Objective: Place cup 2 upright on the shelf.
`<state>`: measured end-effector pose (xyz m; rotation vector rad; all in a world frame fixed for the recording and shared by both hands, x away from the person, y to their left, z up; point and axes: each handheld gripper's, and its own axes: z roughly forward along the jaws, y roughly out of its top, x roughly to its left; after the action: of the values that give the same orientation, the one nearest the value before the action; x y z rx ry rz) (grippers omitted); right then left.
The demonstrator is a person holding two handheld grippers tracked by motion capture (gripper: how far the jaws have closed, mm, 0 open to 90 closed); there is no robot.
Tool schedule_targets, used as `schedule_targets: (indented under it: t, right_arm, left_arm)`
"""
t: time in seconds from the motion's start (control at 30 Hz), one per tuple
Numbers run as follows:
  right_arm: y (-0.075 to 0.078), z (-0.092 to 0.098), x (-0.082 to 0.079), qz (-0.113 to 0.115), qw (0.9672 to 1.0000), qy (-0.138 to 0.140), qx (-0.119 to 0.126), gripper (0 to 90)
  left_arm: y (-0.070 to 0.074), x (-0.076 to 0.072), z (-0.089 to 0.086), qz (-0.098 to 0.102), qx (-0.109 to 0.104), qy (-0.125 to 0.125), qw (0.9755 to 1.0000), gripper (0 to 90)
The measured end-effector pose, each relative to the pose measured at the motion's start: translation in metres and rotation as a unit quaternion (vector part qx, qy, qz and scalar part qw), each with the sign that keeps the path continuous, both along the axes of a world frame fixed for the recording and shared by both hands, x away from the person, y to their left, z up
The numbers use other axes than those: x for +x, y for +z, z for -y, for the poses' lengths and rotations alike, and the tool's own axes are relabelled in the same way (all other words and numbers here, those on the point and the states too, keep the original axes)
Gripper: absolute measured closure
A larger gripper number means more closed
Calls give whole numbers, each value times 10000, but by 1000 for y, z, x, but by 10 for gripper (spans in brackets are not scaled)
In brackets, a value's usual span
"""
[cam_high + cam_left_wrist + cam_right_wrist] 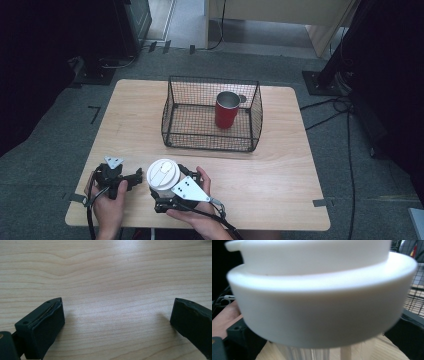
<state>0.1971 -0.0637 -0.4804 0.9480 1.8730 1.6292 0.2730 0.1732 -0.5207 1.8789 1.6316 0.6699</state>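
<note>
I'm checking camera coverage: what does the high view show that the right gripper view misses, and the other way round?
High view alone: the red cup standing upright inside the wire basket, the left tool resting on the table, and the round top face of the white lid.

Right gripper view alone: the lid's side wall seen close, with the clear ribbed cup beneath it.

Both: the white lid between the right tool's jaws, basket mesh and wooden tabletop.
</note>
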Motion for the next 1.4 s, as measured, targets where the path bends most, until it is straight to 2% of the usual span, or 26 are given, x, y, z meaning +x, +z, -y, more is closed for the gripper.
schedule_targets:
  t: [0.17,0.23,0.43,0.57,0.7,0.9,1.4]
  right_arm:
    - [0,-4,-1,47,10000,40,10,151]
    - [1,-5,-1,19,10000,17,-80,158]
    - [1,-3,0,117,9998,87,-125,164]
    - [4,-3,-1,90,9999,-97,13,164]
    - [11,0,1,98,9997,-196,121,163]
    - [24,9,3,238,9991,-254,229,163]
    - [55,35,17,437,9967,-601,328,163]
  left_arm:
    - [0,0,0,-6,3,-5,10000,0]
    - [0,0,0,-7,3,-6,10000,0]
    - [0,0,0,-7,4,-6,10000,0]
    - [0,0,0,-5,1,-5,10000,0]
    - [0,0,0,-7,0,-6,10000,0]
    - [0,0,0,-13,4,-6,10000,0]
    - [0,0,0,-8,-2,-6,10000,0]
